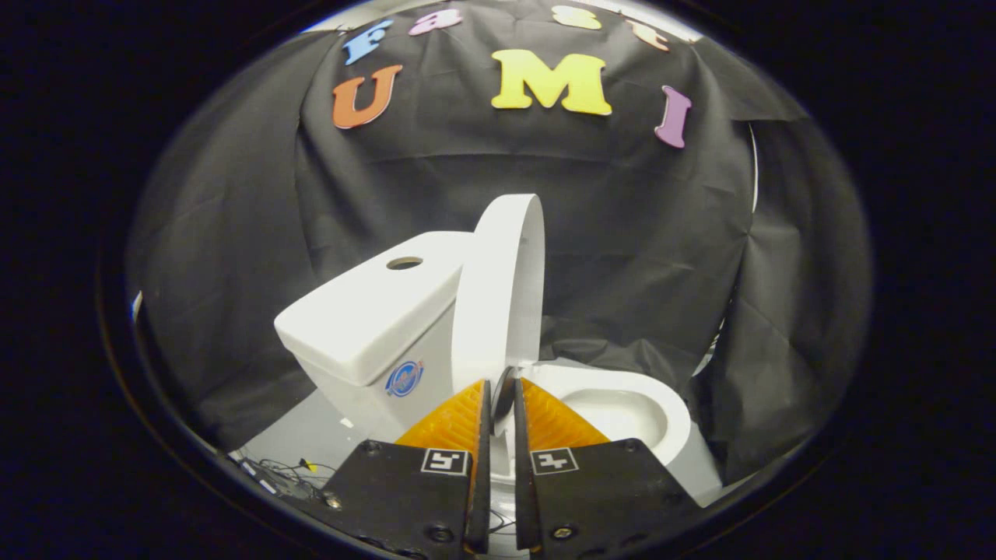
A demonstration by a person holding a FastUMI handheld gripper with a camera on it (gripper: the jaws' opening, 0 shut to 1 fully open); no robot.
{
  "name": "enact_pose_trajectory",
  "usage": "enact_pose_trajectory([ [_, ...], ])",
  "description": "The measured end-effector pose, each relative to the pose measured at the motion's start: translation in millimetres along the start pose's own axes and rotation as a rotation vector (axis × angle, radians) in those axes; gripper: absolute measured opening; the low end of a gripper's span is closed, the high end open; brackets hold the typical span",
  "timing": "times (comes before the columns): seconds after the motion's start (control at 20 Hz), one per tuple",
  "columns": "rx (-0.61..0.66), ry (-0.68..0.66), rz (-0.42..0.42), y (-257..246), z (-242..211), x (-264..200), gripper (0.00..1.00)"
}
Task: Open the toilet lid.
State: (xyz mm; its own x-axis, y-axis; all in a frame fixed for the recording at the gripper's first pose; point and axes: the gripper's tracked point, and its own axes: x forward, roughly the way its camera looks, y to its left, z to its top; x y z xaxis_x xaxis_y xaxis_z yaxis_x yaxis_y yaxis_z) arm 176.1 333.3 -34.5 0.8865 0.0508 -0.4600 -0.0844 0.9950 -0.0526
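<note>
White porcelain tank [373, 311] is seen at left, with a hole on top and a round sticker on its side. Lid [502, 288] is stood nearly upright, edge-on, just beside the tank front. Bowl [622, 404] is exposed at right; cables [280, 474] are seen on the floor at lower left.

Tongs [500, 393] are nearly pressed together, a narrow gap left, with the lid's lower edge sitting in that gap. Whether both fingers press on it cannot be told.

Judgement: task looks nearly done. Lid should be eased back until it rests against the tank, then released gently so it is not dropped forward. Sideways twist should be avoided, since the hinge is loaded that way.
</note>
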Motion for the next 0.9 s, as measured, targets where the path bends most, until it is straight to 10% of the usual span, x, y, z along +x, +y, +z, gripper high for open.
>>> enact_pose_trajectory([
  [0.9, -0.124, -0.047, 0.088, 38, 1, 9, 0.16],
])
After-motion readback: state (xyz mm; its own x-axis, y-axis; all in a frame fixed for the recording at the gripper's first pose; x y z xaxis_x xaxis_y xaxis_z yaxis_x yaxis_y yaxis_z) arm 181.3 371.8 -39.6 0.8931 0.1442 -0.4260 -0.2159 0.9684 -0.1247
